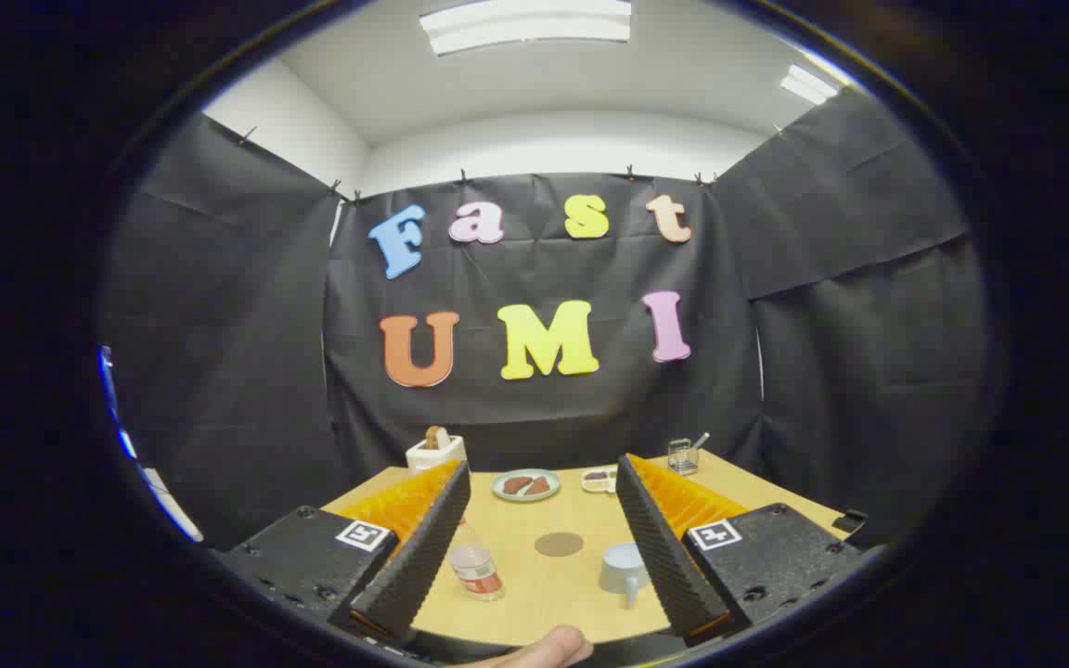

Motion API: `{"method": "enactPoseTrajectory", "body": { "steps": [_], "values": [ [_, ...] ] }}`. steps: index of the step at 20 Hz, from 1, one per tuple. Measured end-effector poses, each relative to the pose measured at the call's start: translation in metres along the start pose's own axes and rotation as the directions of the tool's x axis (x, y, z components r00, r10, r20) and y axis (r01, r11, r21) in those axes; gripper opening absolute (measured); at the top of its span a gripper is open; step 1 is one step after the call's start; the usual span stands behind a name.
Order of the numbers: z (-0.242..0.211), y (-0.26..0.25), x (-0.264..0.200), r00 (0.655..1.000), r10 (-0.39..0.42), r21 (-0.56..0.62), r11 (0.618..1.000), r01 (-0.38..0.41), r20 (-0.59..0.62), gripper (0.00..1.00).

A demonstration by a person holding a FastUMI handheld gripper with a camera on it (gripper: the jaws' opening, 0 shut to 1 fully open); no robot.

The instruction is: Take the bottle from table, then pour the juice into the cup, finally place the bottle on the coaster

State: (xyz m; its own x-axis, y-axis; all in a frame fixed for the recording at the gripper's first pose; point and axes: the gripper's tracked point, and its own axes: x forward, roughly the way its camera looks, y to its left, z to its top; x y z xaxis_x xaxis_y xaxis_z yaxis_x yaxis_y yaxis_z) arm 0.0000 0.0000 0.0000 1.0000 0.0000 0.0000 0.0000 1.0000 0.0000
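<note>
A small clear bottle (475, 568) with a reddish label stands on the wooden table (534, 594), close to my left finger. A round brown coaster (559, 544) lies flat in the middle, beyond the fingertips. A pale blue-grey cup (624, 568) with a handle stands right of it, next to my right finger. My gripper (539, 547) hangs above the near part of the table, open wide, with nothing between its fingers. Bottle, coaster and cup all show in the gap between them.
At the far edge stand a white toaster (435, 452) with bread, a plate (525, 485) with brown pieces, a small dish (598, 480) and a wire holder (682, 456). A fingertip (548, 647) of the person's hand shows at the near edge.
</note>
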Motion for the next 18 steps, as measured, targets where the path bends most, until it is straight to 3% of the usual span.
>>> {"method": "enactPoseTrajectory", "body": {
  "steps": [18],
  "values": [
    [0.001, 0.021, 0.028, 0.998, -0.024, -0.082, 0.996, 0.02, -0.052, 1.0]
  ]
}}
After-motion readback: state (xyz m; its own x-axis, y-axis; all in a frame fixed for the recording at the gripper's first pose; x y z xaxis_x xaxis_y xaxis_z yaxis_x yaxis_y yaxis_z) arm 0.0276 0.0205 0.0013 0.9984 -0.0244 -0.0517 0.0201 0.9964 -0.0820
